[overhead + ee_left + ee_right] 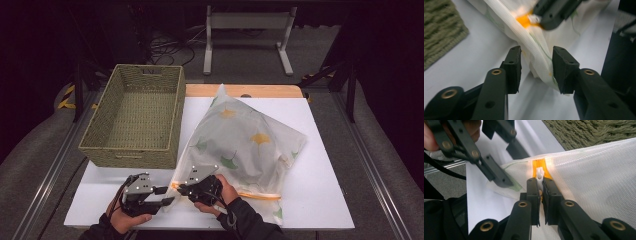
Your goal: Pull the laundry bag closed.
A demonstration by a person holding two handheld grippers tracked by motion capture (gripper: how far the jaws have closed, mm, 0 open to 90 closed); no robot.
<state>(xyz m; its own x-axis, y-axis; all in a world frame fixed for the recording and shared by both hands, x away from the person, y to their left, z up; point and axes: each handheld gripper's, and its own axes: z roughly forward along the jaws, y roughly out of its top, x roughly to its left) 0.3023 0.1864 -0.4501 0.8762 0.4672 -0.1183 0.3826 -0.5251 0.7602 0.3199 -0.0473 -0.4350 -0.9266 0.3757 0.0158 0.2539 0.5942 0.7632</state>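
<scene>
A translucent zip bag (245, 145) printed with yellow and green leaves lies on the white table (320, 165), stuffed full. Its orange zip (537, 163) runs along the near edge. My right gripper (541, 185) is shut on the white zip slider (540, 173) at the bag's near left end. My left gripper (536, 67) stands open around the bag's corner (534, 47), which hangs loose between the pads. In the high view the left gripper (167, 196) and the right gripper (181, 188) sit close together at the table's front edge.
An empty woven green basket (127, 156) stands at the table's left, right beside the bag. A wooden strip (260, 90) borders the table's far edge. A white metal stand (247, 35) is on the floor beyond it.
</scene>
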